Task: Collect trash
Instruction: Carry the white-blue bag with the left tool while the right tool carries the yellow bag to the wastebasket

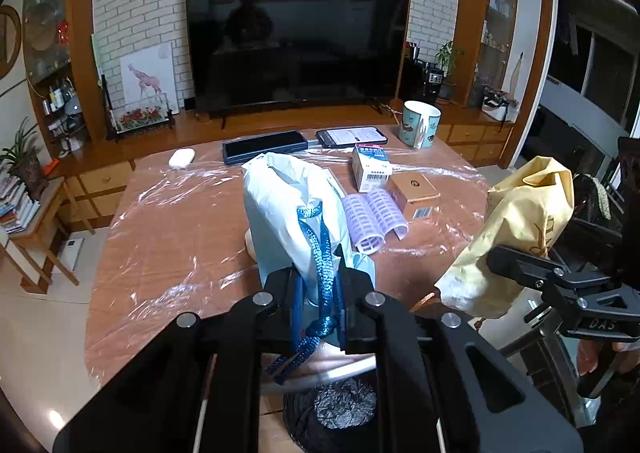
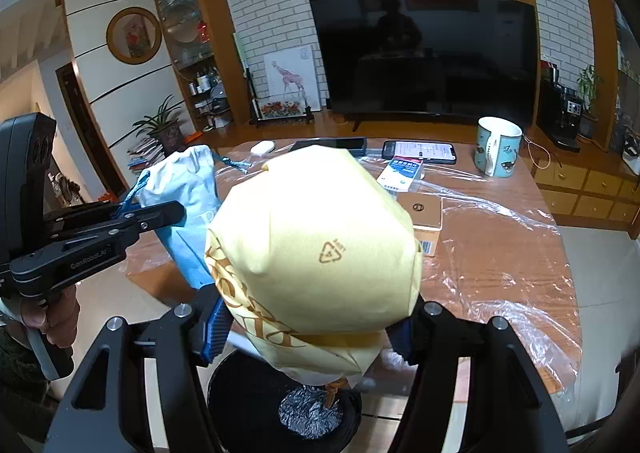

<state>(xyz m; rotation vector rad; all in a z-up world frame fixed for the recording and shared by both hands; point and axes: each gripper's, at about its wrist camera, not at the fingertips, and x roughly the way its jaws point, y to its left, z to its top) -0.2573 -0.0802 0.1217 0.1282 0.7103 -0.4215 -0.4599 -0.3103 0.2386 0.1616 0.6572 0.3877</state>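
Two hand-held grippers each carry a bag above a black-lined trash bin (image 2: 280,405) at the near edge of a plastic-covered wooden table (image 1: 168,237). The left gripper (image 1: 318,293) is closed tight on the pale blue bag (image 1: 288,213) and its sparkly blue drawstring (image 1: 324,253); the right gripper (image 2: 312,329) is clamped, jaws partway apart, around the bulky yellow bag (image 2: 316,237). Only the right wrist view shows the recycling mark on the yellow bag and the bin's crumpled silvery contents directly beneath it. Only the left wrist view shows the purple hair rollers (image 1: 374,219) beside the blue bag, hidden behind the yellow bag in the other view. Both views take in a white box (image 1: 370,165), a brown box (image 1: 414,195), two phones (image 1: 308,143), a mug (image 1: 420,123) and the dark television (image 1: 296,45).
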